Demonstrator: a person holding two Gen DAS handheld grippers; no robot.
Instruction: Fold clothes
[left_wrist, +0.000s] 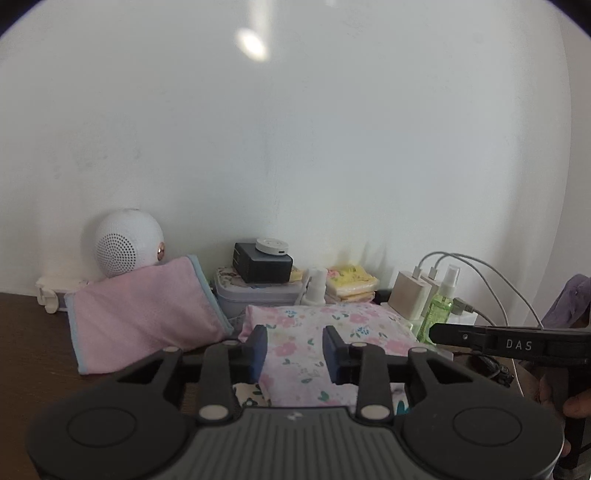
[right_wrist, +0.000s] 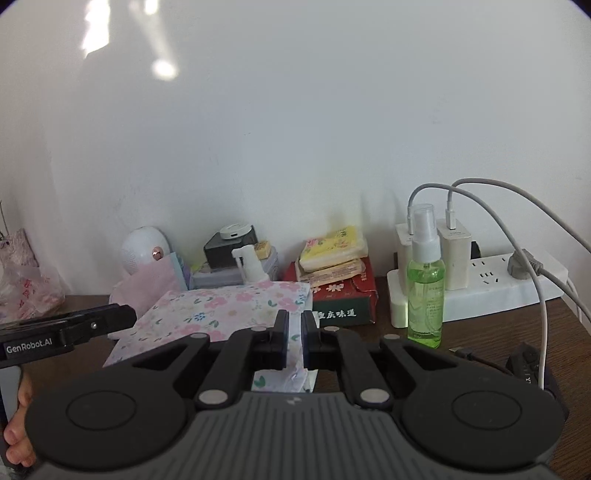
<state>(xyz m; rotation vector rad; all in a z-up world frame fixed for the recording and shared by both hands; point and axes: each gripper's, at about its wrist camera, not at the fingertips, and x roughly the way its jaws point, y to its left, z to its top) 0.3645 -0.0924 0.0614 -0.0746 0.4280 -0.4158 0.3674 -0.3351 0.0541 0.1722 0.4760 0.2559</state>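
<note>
Both tools (left_wrist: 294, 354) (right_wrist: 294, 339) straddle floral cloth's (left_wrist: 332, 325) near edge

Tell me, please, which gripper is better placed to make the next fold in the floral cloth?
Probably the right gripper: its jaws stand nearly shut at the floral cloth edge, while the left gripper is open.

The floral cloth (right_wrist: 221, 314) hid the lower part of the white spray bottle (right_wrist: 248, 266) behind it. The right gripper (right_wrist: 294, 341) covered the cloth's near edge; whether its narrow-set fingers pinched fabric could not be told. Beside the cloth, the pink towel (left_wrist: 147, 310) masked the white speaker's (left_wrist: 125, 247) base.
</note>
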